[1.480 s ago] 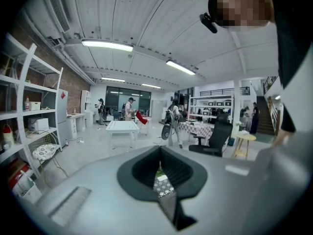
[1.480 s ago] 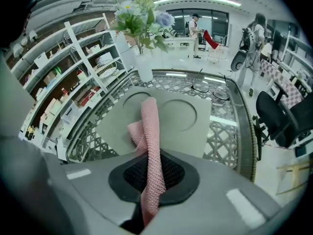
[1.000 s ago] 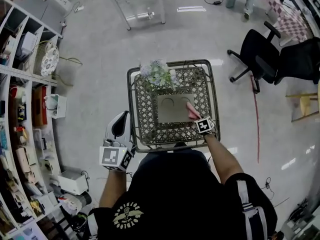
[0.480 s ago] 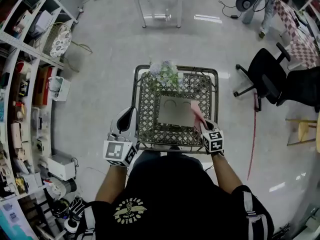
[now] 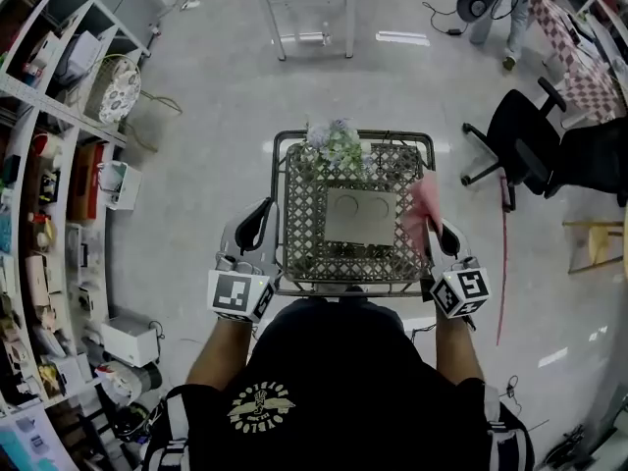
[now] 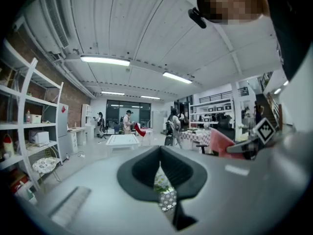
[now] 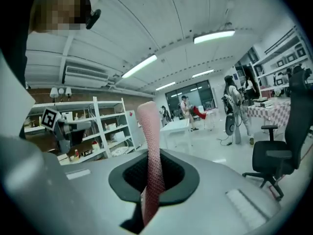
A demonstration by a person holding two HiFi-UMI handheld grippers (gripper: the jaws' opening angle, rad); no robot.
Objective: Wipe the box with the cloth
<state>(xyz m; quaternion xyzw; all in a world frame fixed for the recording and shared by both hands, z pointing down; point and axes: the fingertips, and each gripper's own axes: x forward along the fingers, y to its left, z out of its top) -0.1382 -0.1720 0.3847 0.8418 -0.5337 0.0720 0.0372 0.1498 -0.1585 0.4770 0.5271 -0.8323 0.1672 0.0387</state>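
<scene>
A shelving unit (image 5: 49, 165) is lining the person's left side, and a black office chair (image 5: 520, 140) is standing off to the right on the pale floor. In front of the person, a wire-lattice desk (image 5: 297, 219) is carrying a flat beige box (image 5: 358, 212) at its middle, with a bunch of flowers (image 5: 337, 145) sitting at its far edge. The right gripper (image 5: 435, 235) is hovering at the desk's right rim, its jaws pinching a pink cloth (image 5: 424, 206) that is sticking up beyond them, just beside the box and clear of it. The left gripper (image 5: 261, 216) is hanging at the left rim, jaws closed together on nothing.
</scene>
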